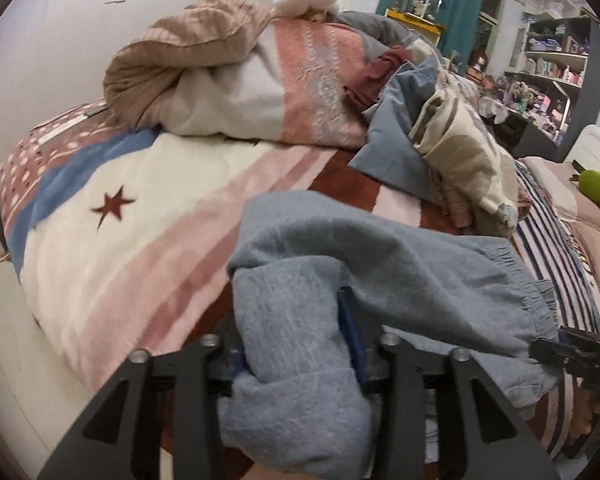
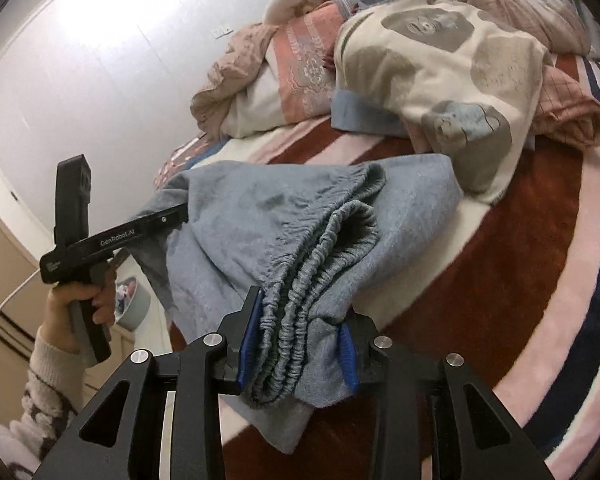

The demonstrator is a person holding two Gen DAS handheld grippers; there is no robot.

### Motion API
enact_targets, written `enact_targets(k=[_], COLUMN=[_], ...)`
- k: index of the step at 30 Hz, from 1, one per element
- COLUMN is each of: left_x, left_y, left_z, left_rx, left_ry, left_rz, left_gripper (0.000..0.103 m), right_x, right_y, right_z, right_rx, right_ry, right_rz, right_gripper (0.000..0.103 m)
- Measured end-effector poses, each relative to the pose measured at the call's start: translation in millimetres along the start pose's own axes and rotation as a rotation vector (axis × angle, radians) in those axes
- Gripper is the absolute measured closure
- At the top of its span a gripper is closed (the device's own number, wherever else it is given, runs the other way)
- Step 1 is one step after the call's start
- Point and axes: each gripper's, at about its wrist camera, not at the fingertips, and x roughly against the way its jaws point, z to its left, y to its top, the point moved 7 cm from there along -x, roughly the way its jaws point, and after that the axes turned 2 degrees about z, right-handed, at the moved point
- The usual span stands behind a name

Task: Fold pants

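Pants (image 2: 300, 240), blue-grey, bunched and held up just over the bed (image 1: 112, 264) near its front edge, both ends pinched. Right gripper (image 2: 298, 350) clamped on the gathered elastic waistband (image 2: 324, 248), jaws squeezed tight on several stacked layers of it. Left gripper (image 1: 296, 344) gripping a thick wad of cloth at the other end, jaws pressed in on fabric (which part of the leg, can't tell from here). From the right wrist view, also visible at the left, finger poking into the cloth, hand (image 2: 80, 300) on the handle.

Judging by the slack, probably mid-fold, carrying or bringing halves together. To do this bit well: pull the two grips apart enough to take out the sag, keep both at the same height, then lower so the loose middle touches the bed first and lays flat, not in a lump. Worth keeping the waistband layers even in the right grip, since a slipped layer would skew the edge. Plenty of open striped cover, with a red star (image 1: 114, 206), to set down on.

Farther back, steer clear of the laundry pile (image 2: 440, 80) and the rumpled quilt (image 1: 260, 80) behind it. Beyond that, a teal curtain (image 1: 436, 4) and cluttered shelves (image 1: 556, 64).
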Motion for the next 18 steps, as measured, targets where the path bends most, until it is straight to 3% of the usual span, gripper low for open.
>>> enact_targets(k=[2, 13, 18], left_x=[0.8, 28.4, 58.0], left_y=[-4.1, -9.6, -12.3], left_z=[3.8, 7.8, -6.0], left_rx=[-0.003, 0.015, 0.021], left_ry=[0.048, 0.155, 0.162], left_rz=[0.001, -0.016, -0.048], left_gripper=[0.046, 0.045, 0.045], right_x=[0.9, 30.1, 48.5], right_y=[0.5, -7.5, -13.7], right_z=[-3.1, -3.5, -6.8], right_rx=[-0.02, 0.014, 0.022], right_ry=[0.014, -0.014, -0.026], right_rz=[0.011, 0.016, 0.009], right_gripper=[0.07, 0.066, 0.066])
